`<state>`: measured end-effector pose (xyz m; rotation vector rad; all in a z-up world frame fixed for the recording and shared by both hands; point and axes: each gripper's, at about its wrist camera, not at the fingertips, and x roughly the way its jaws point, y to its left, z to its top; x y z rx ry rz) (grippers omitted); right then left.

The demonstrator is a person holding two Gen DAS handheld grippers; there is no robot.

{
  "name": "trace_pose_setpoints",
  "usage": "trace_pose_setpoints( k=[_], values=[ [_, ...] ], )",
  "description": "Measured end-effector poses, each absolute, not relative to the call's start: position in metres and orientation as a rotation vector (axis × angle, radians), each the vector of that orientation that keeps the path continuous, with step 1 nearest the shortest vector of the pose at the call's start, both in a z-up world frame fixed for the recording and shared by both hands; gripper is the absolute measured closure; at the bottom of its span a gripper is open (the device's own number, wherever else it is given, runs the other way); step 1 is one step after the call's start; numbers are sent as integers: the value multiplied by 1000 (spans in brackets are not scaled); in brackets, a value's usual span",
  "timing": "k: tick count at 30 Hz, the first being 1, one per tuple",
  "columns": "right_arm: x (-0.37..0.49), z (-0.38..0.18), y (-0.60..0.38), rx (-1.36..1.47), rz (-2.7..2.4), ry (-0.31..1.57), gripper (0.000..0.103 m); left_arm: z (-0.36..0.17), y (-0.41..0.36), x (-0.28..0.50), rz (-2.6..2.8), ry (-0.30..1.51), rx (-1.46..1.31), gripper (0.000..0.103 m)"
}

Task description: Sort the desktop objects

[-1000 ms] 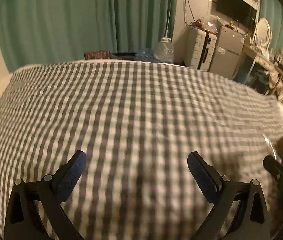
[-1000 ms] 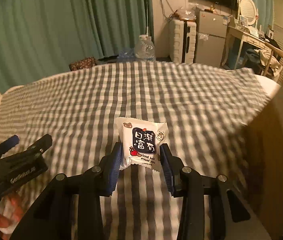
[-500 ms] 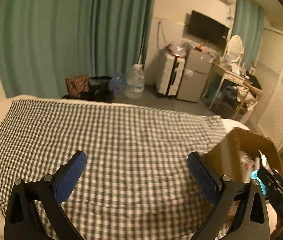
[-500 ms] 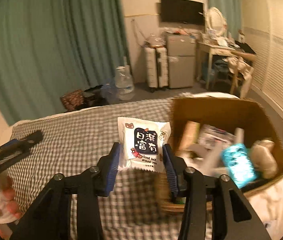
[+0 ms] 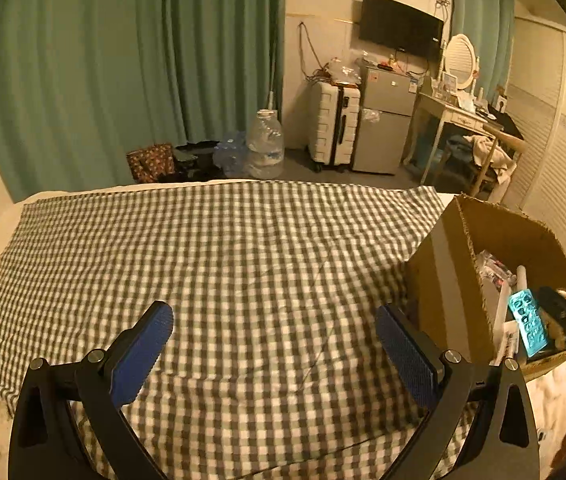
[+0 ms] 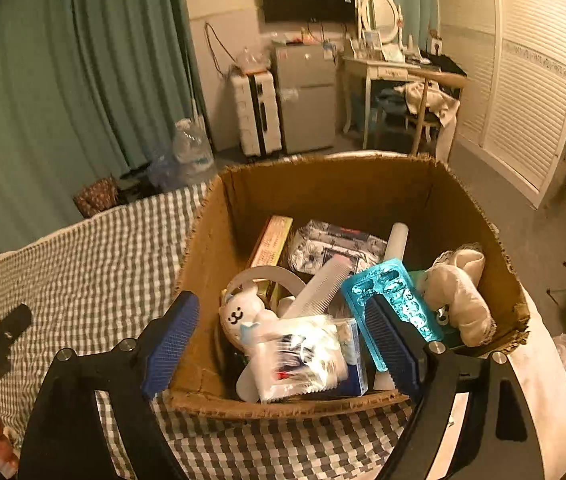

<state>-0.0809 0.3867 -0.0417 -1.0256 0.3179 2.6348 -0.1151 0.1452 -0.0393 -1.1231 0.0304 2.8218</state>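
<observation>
Cardboard box crowded with clutter; blurred white snack packet lies loose between the opening right gripper; left gripper open, empty

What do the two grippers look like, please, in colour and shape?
Both look alike. The left gripper and the right gripper each have a black frame with triangular cut-outs and round silver bolts. Each finger ends in a flat, ribbed blue pad. No cables or sleeves are visible.

Bed w/ grey-white checked cover, mostly bare. Open cardboard box sits at its right edge.
</observation>
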Motion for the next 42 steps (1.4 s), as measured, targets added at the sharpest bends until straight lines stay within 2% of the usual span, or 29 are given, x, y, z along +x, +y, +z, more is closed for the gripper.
trace_pose_setpoints(
  k=[4, 9, 13, 23, 42],
  values=[
    [-60, -28, 376, -985, 2707, 324, 16, -35, 129, -103, 2831, -19, -1154, 0],
    [-31, -21, 349, -945, 2745, 259, 7, -33, 113, -90, 2804, -116, -1212, 0],
    [-20, -22, 341, -946, 2756, 221, 0, -28, 107, -76, 2819, -150, -1154, 0],
    [-20, -31, 329, -985, 2783, 209, 0, -27, 118, -68, 2845, -27, -1086, 0],
    [-23, -45, 320, -1002, 2773, 246, 0, -30, 122, -61, 2865, 42, -1059, 0]
  ],
)
